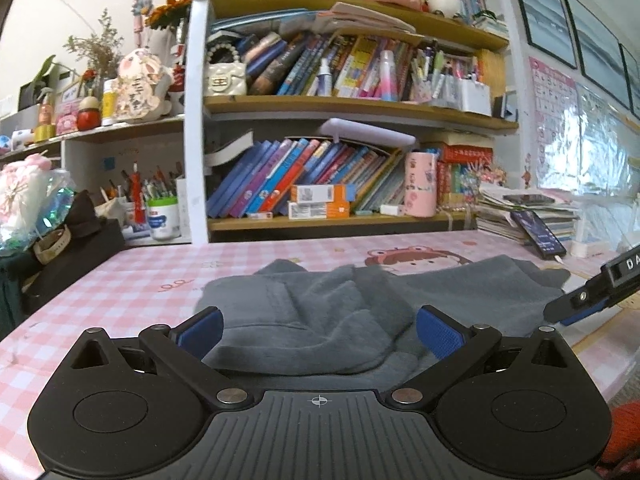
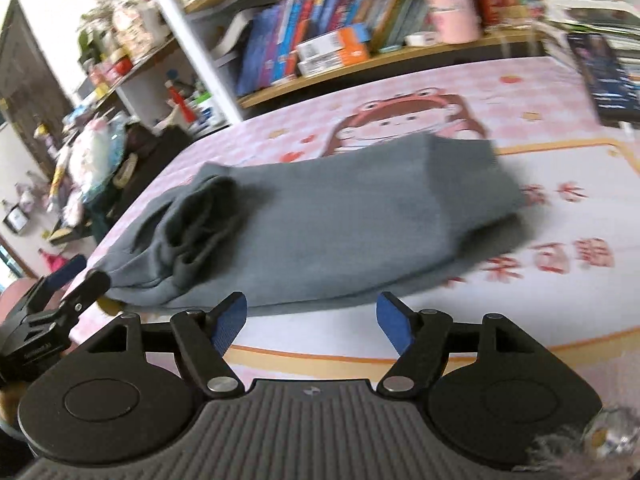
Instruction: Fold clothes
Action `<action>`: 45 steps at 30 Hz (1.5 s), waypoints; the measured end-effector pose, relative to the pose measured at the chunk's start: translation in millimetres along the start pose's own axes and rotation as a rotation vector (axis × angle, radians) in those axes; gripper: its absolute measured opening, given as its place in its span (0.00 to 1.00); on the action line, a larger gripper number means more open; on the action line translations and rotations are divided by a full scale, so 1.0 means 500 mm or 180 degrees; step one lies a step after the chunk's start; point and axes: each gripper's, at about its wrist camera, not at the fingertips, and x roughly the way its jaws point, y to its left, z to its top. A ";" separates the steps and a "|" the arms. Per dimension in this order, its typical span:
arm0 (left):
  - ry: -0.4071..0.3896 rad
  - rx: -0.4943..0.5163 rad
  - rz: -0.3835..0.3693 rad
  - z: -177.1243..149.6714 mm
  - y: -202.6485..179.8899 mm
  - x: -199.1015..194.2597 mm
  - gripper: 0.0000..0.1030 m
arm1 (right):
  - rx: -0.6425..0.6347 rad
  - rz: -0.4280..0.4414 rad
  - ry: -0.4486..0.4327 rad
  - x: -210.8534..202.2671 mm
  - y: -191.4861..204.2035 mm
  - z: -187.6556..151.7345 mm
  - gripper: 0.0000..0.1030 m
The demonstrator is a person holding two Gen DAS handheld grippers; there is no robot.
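A grey fleece garment (image 1: 340, 312) lies folded into a long bundle on the pink checked table cover (image 1: 132, 276). My left gripper (image 1: 320, 330) is open, its blue pads on either side of the garment's near end, low over it. My right gripper (image 2: 312, 320) is open and empty, just short of the garment's (image 2: 328, 216) long near edge. The right gripper also shows at the right edge of the left wrist view (image 1: 592, 296). The left gripper shows at the left edge of the right wrist view (image 2: 60, 292), at the garment's bunched end.
A bookshelf (image 1: 340, 220) full of books stands along the table's far edge. A stack of books with a phone (image 1: 536, 232) on top sits at the far right. A dark bag (image 1: 60, 252) and wrapped flowers (image 1: 24, 200) stand at the left. A cartoon print (image 2: 400, 120) lies beyond the garment.
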 end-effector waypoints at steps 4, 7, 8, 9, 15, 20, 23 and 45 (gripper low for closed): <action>0.0010 0.0097 -0.0076 0.000 -0.020 -0.001 1.00 | 0.0137 -0.0068 -0.0105 -0.018 -0.032 0.004 0.68; 0.0005 0.0155 -0.0139 -0.001 -0.031 -0.003 1.00 | 0.0254 -0.0120 -0.0088 -0.015 -0.053 0.009 0.67; -0.0003 0.0165 -0.0164 -0.001 -0.033 -0.004 1.00 | 0.0317 -0.0130 -0.0080 -0.013 -0.061 0.010 0.67; -0.0013 0.0165 -0.0194 -0.001 -0.036 -0.004 1.00 | 0.0383 -0.0135 -0.0065 -0.013 -0.070 0.011 0.66; -0.0045 0.0112 -0.0276 -0.001 -0.037 -0.006 1.00 | 0.0879 0.0037 0.0037 0.000 -0.114 0.010 0.59; -0.0021 0.0096 -0.0259 -0.002 -0.036 -0.002 1.00 | 0.1310 0.0023 -0.0103 0.007 -0.137 0.015 0.50; -0.0021 0.0073 -0.0266 -0.001 -0.035 -0.001 1.00 | 0.1487 -0.0007 -0.0196 0.012 -0.146 0.017 0.47; -0.0020 0.0044 -0.0196 0.000 -0.025 -0.006 1.00 | 0.1144 -0.0078 -0.0596 -0.005 -0.126 0.041 0.41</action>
